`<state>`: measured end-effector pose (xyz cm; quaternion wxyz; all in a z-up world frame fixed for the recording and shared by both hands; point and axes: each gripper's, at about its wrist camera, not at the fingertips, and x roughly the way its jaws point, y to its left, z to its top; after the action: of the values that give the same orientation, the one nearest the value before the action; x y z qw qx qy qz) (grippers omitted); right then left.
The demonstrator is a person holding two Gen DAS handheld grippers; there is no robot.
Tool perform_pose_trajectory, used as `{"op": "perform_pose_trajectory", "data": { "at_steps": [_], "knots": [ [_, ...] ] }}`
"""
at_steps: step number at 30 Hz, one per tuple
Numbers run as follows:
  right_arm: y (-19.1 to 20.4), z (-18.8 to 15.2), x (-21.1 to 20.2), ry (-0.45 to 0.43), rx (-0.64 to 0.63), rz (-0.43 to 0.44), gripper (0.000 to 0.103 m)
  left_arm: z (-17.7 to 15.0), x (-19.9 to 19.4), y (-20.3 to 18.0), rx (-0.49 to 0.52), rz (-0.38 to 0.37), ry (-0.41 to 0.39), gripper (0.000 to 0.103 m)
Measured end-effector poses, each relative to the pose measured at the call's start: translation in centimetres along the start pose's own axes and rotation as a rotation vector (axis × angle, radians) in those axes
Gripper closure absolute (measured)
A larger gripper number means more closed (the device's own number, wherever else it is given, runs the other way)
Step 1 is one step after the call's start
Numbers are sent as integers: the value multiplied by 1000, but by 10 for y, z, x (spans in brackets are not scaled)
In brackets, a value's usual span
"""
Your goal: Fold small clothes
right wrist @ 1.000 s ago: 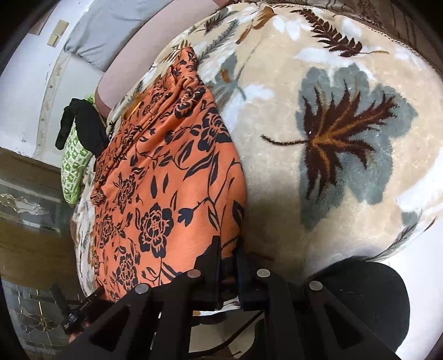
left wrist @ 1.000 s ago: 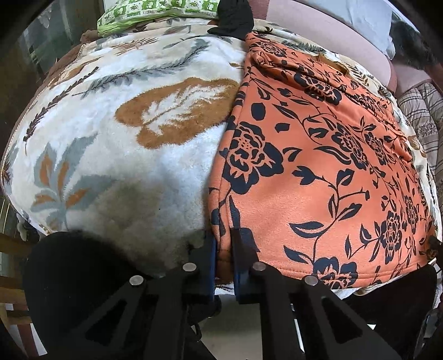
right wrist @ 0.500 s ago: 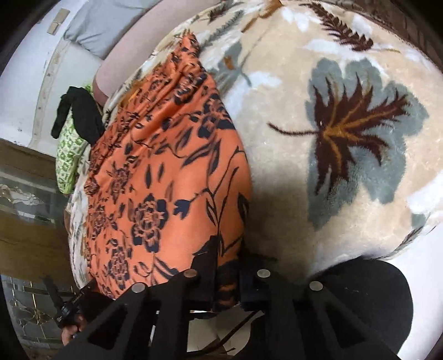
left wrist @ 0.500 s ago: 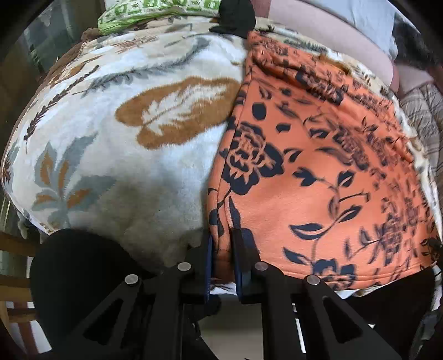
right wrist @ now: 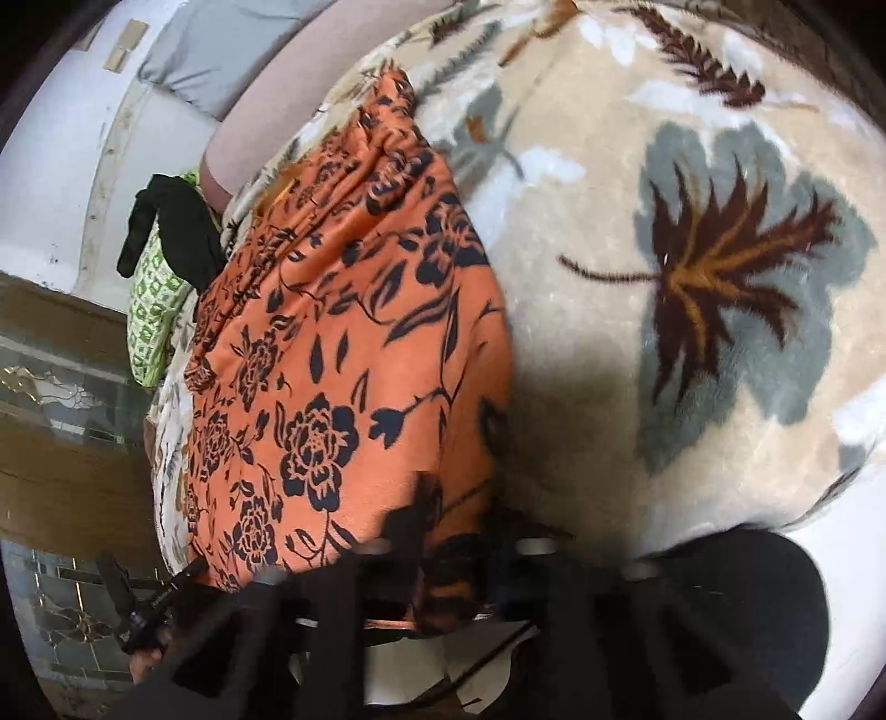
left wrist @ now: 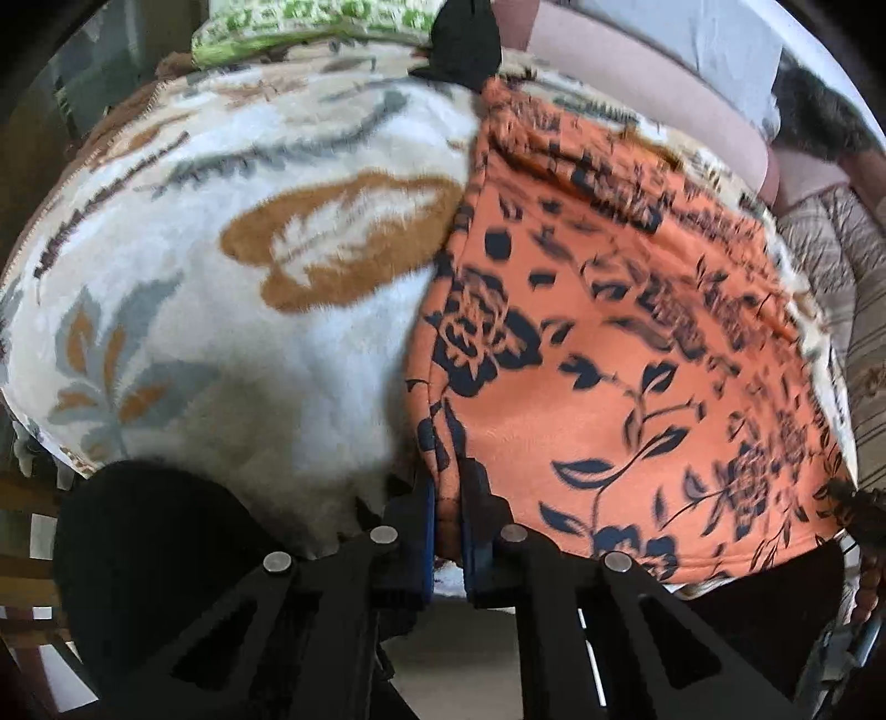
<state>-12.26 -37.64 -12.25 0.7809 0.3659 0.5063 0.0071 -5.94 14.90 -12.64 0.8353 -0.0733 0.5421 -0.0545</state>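
An orange garment with a dark blue flower print [left wrist: 637,343] lies spread on a fluffy cream blanket with leaf patterns [left wrist: 194,310]. My left gripper [left wrist: 447,515] is shut on the garment's near left corner, cloth pinched between its blue pads. In the right wrist view the same orange garment [right wrist: 343,360] runs away from me, and my right gripper [right wrist: 451,554] is shut on its near right corner, where the cloth bunches up between the fingers. Both held corners lift slightly off the blanket [right wrist: 692,249].
A black cloth [left wrist: 462,39] and a green patterned cloth [left wrist: 310,22] lie at the far end of the blanket. A pink and grey cushion [left wrist: 637,61] is behind. A striped fabric [left wrist: 853,310] is at the right. Floor shows below the blanket's near edge.
Both grippers keep their grip on the near corners. The garment's near edge has risen and bunched a little, and the cloth looks blurred from motion.
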Motion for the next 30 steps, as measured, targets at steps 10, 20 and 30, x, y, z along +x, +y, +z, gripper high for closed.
{"op": "perform_pose_trajectory", "data": {
  "at_steps": [10, 20, 30],
  "knots": [
    [-20, 9, 4, 35, 105, 98, 94, 10, 9, 3, -22, -27, 51, 96],
    [59, 153, -14, -87, -5, 333, 94, 176, -29, -27, -32, -217, -180, 96],
    [51, 307, 100, -174, 101, 187, 10, 313, 103, -24, -171, -20, -208, 32]
  ]
}}
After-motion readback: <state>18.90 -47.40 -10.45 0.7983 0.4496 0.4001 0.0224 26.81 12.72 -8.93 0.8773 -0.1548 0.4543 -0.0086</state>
